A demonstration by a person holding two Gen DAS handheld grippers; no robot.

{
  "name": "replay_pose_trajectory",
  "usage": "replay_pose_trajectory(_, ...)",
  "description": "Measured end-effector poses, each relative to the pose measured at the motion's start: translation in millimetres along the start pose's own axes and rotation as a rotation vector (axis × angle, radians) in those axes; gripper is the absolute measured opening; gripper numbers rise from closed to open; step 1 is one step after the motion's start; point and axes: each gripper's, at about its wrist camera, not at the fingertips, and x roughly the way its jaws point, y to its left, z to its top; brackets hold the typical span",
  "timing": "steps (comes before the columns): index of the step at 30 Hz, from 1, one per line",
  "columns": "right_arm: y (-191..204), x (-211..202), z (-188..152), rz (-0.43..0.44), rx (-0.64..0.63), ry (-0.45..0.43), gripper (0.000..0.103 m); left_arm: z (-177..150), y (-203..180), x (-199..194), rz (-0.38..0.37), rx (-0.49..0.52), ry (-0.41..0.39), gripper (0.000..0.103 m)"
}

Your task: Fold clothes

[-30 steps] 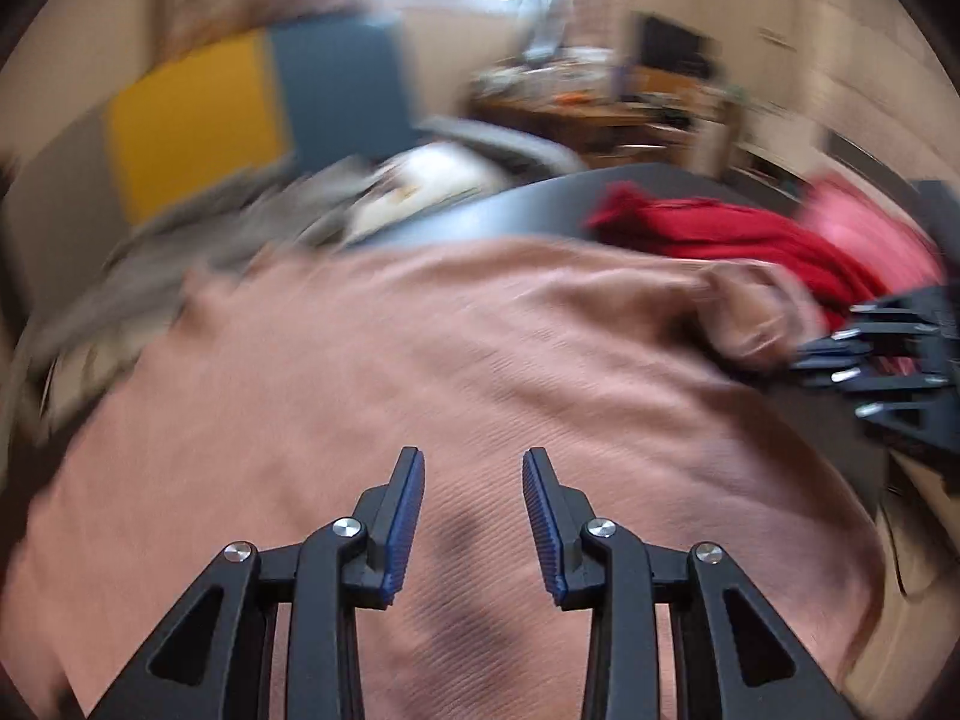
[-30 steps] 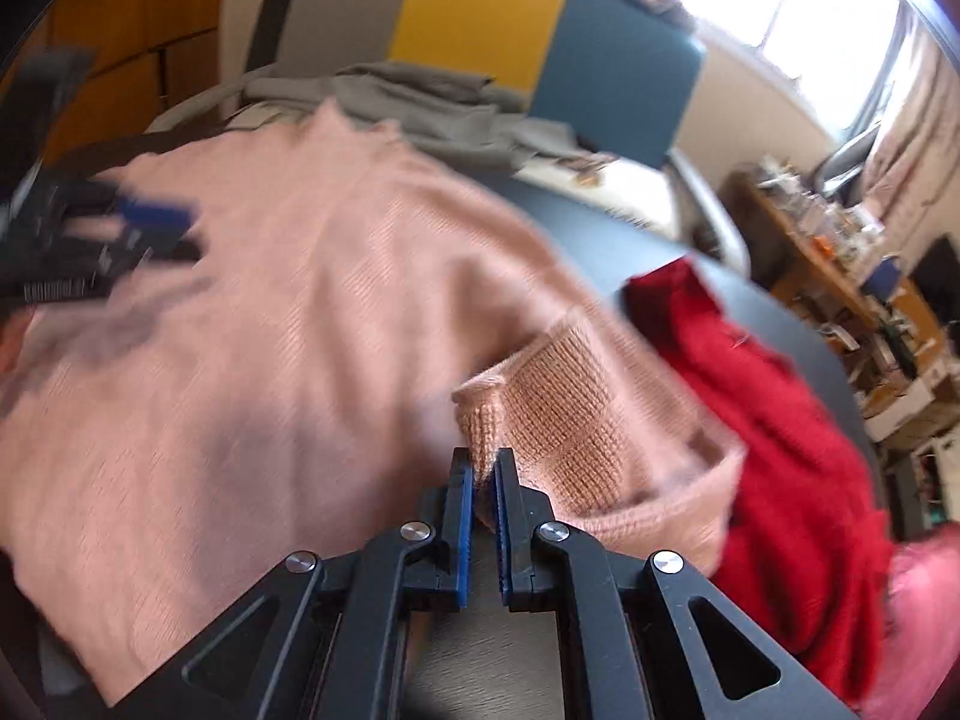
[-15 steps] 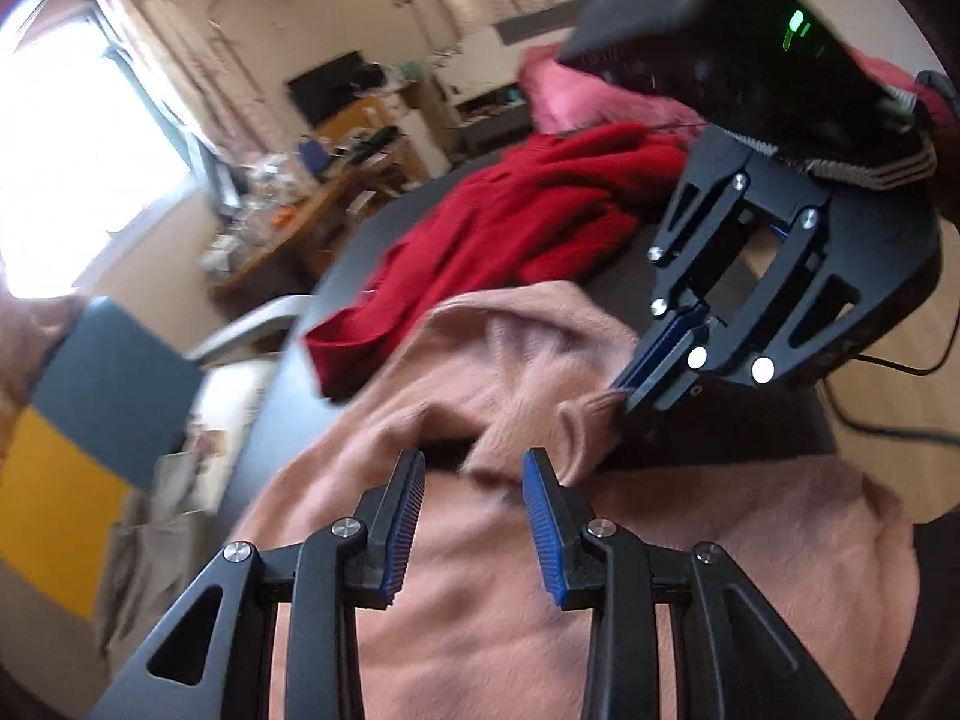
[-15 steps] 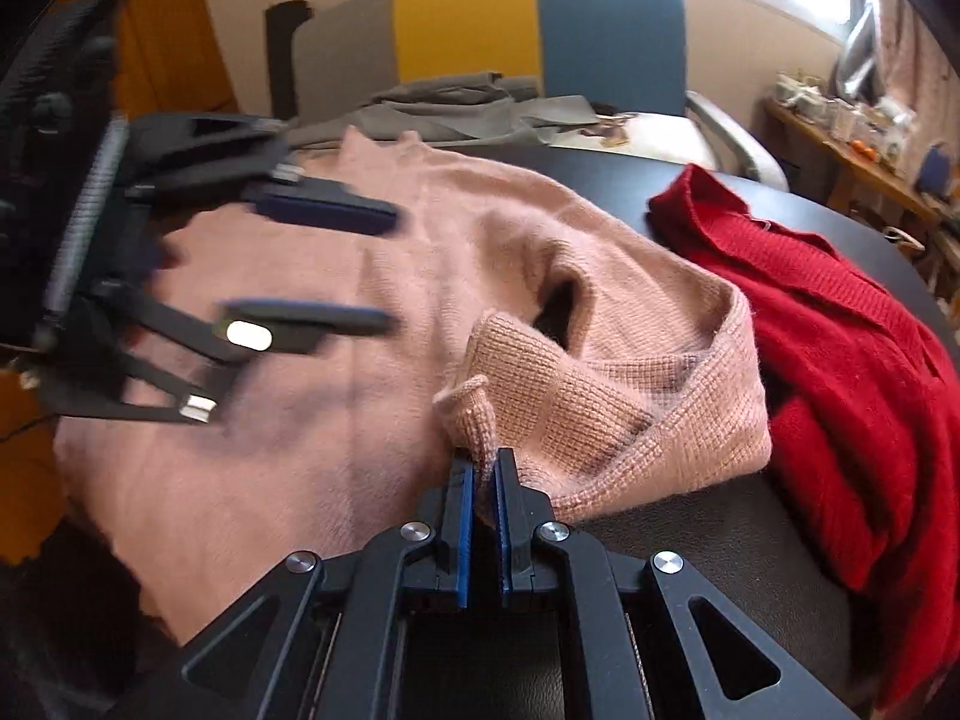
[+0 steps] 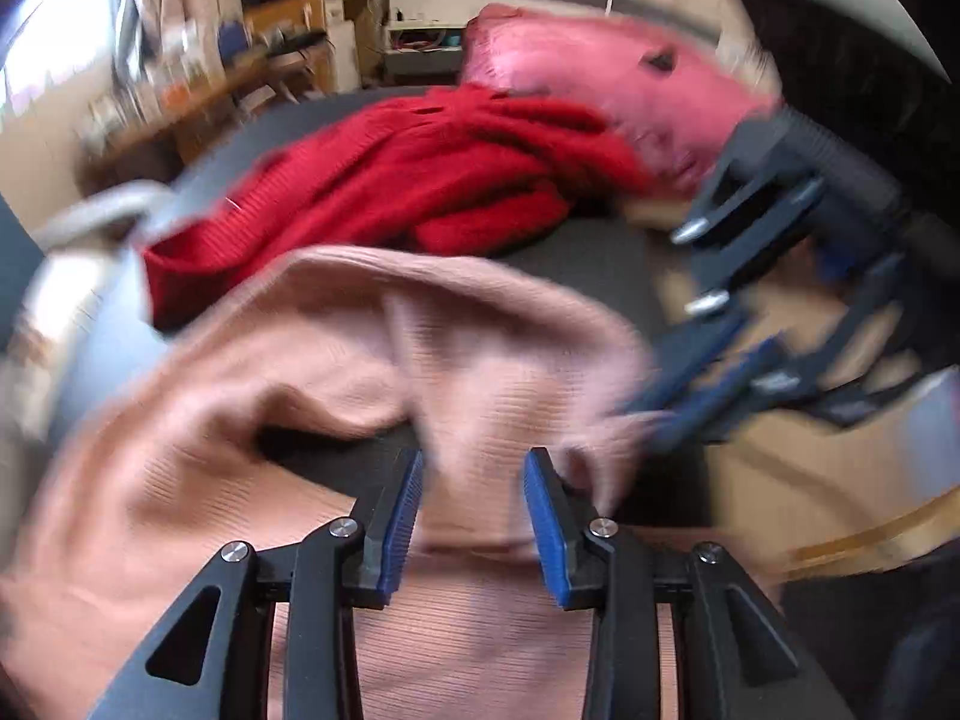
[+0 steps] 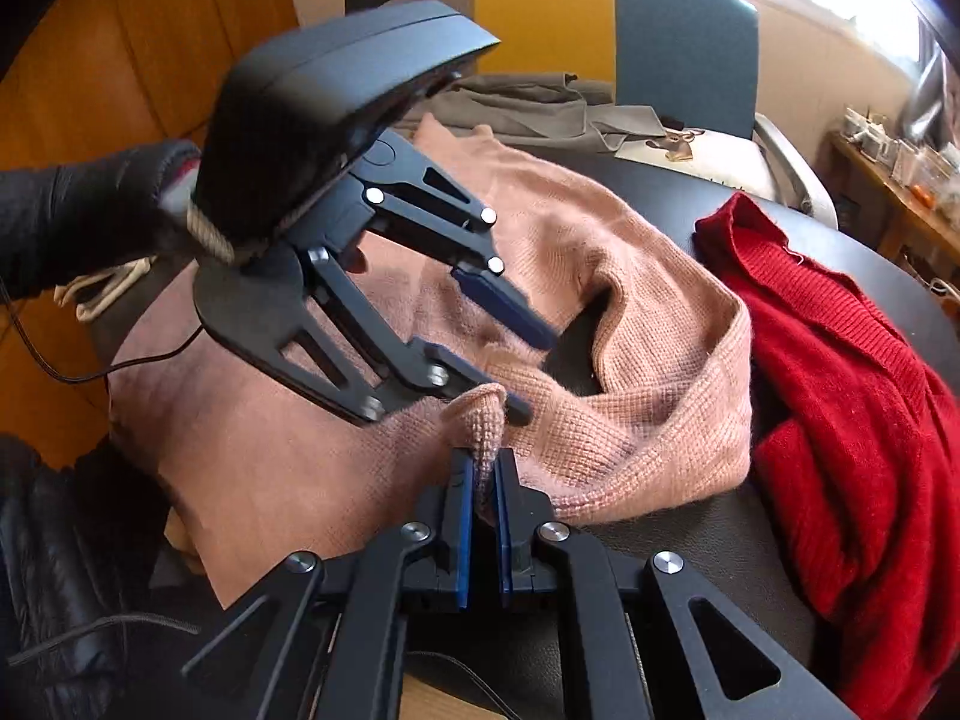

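- The pink sweater [image 6: 600,276] is lying spread on the dark surface [image 6: 840,252], its near hem reaching the surface's front edge and its far end lying close to the chair [image 6: 630,30].
- The right tongs [image 6: 482,483] are pinching a raised tuft of the sweater's folded cuff, blue pads pressed shut on the knit.
- The left tongs [image 5: 471,504] are standing apart, their pads straddling a ridge of the same sweater without closing on it; in the right wrist view they are hovering just above the fabric, next to the pinched tuft.
- A red knit garment [image 6: 852,396] is lying bunched on the right side of the surface, touching the sweater's folded edge.
- A brighter pink garment [image 5: 600,72] is sitting beyond the red one, at the far rim.
- Bare dark surface is showing between the sweater's fold and the near edge, and behind the red garment.
- A grey cloth [image 6: 540,108] is draping over the chair seat.
- Count: three garments on the surface, two tongs, one chair.
- No readable writing or brand is showing.
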Motion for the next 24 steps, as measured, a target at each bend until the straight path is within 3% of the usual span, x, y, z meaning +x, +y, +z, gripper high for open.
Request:
replay_pose_trajectory(1, -2, 0, -1, 0.004, 0.005, 0.001, 0.007, -3, 2, -3, -0.069, -0.026, 0.007, 0.036)
replay_pose_trajectory(4, -6, 0, -4, 0.013, 0.020, 0.000, 0.007, -12, 5, -11, -0.117, -0.063, 0.010, 0.036)
replay_pose_trajectory(8, -9, 4, -2, 0.004, 0.010, 0.007, 0.007, -15, 2, -26, -0.129, -0.079, -0.023, 0.037)
replay_pose_trajectory(11, -14, 6, -2, 0.010, 0.029, 0.022, 0.007, -13, -8, -35, -0.079, -0.023, -0.046, 0.038)
replay_pose_trajectory(14, -11, 2, 3, 0.024, 0.020, 0.011, 0.007, -6, -20, -28, -0.039, 0.051, -0.018, 0.038)
replay_pose_trajectory(19, -4, -6, 14, 0.034, -0.015, 0.005, 0.008, 8, -30, -7, -0.056, 0.119, 0.016, 0.040)
replay_pose_trajectory(20, -4, -8, 16, 0.034, -0.012, 0.001, 0.008, 8, -29, -4, -0.068, 0.113, 0.023, 0.036)
replay_pose_trajectory(21, -6, -10, 18, 0.028, -0.003, -0.009, 0.008, 8, -28, -1, -0.080, 0.106, 0.029, 0.022)
replay_pose_trajectory(23, -11, -16, 20, 0.018, 0.016, -0.032, 0.012, 7, -14, -2, -0.102, 0.008, 0.017, 0.005)
replay_pose_trajectory(24, -17, -19, 21, 0.024, 0.047, -0.048, 0.016, 6, -6, -3, -0.112, -0.040, 0.010, 0.005)
